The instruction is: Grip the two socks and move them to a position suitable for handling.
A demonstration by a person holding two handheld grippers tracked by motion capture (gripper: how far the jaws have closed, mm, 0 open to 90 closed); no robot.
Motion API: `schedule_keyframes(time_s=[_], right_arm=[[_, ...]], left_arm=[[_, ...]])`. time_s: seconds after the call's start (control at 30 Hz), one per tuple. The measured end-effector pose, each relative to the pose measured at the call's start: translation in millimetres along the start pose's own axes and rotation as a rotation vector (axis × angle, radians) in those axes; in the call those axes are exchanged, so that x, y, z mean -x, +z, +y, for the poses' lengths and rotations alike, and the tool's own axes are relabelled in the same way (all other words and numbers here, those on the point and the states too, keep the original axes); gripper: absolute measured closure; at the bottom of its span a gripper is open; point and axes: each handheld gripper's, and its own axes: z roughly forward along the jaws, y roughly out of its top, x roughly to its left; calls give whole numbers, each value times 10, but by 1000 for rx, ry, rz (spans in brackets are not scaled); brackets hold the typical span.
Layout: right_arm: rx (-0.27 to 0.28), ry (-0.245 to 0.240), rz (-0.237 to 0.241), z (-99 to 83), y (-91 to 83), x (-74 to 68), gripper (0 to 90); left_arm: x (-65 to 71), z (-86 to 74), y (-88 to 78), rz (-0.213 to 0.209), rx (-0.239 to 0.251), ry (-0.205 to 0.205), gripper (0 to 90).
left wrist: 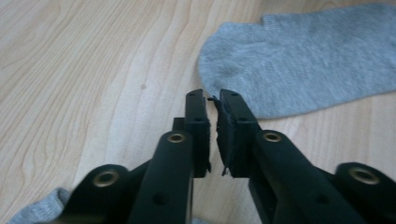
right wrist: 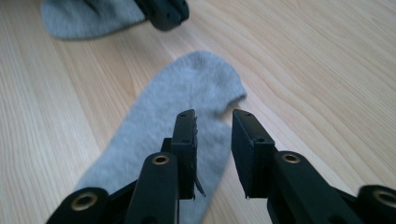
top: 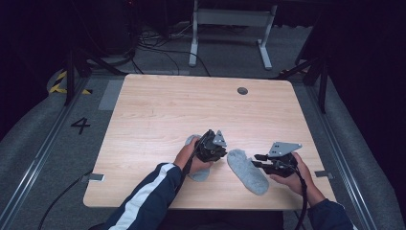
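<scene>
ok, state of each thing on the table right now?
right sock: flat on the table, free of both grippers
left sock: flat, partly under the left hand
left gripper: jaws nearly shut, nothing between them
right gripper: jaws apart, nothing between them, above the right sock

Your table (top: 191, 105) is lit evenly from overhead in the high view, while the floor and room around it fall off into near-black. The picture is soft and low in detail; the hands and grippers cast only faint shadows. In your left gripper view, the jaws nearest the lens are blurred, and the grey sock (left wrist: 308, 56) just beyond their tips looks slightly soft. In your right gripper view, light is bright and flat, without glare, and the far corners smear.
</scene>
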Motion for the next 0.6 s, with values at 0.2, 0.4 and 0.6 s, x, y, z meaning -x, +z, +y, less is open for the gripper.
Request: schedule_keyframes(time_s=[0.2, 0.4, 0.6], right_arm=[[-12, -77, 73, -166, -225, -127, 816], [-35, -141, 156, -343, -346, -349, 844], [-62, -176, 169, -383, -277, -426, 834]], left_arm=[[71, 99, 50, -9, 5, 5, 646], [103, 174, 219, 0, -35, -4, 543], [86, 206, 312, 12, -82, -16, 512]])
